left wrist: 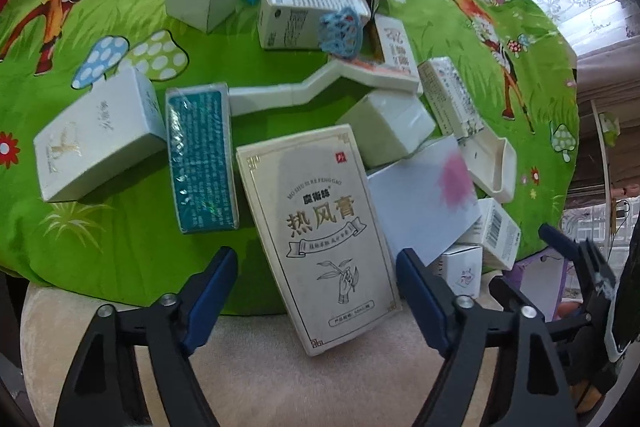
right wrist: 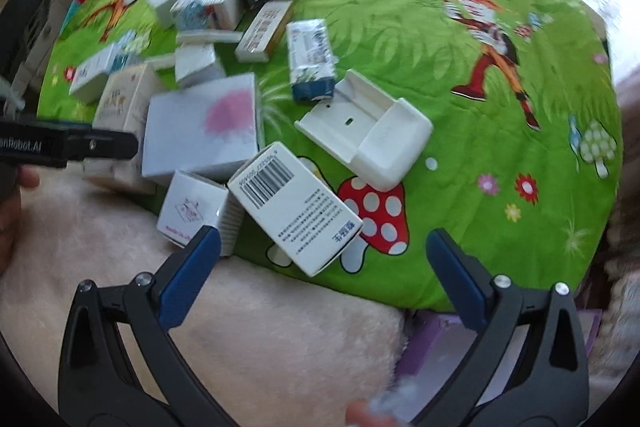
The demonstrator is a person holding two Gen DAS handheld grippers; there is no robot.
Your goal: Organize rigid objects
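While the left gripper (left wrist: 316,267) hung over a cream box with gold lettering (left wrist: 320,235), its blue-padded jaws stood apart on either side of the box's near end, not pressing it. The box lay flat and slanted, half on a green cartoon-print cloth (left wrist: 120,247) and half over a pale plush surface (left wrist: 260,367), just beside a teal box (left wrist: 202,159) and a white box with a pink blot (left wrist: 424,195).

The right gripper (right wrist: 322,259) was likewise released, holding nothing, its jaws wide above a white barcode box (right wrist: 296,211) that rested tilted against a small white carton (right wrist: 190,209). A white plastic holder (right wrist: 368,131) lay near it on the cloth.

To grasp the cream box well, the left jaws would probably need to square up to its long edges, settle lower, then close evenly, since a slanted bite might twist it. Crowding neighbours could be nudged, so a straight lift seemed wisest.
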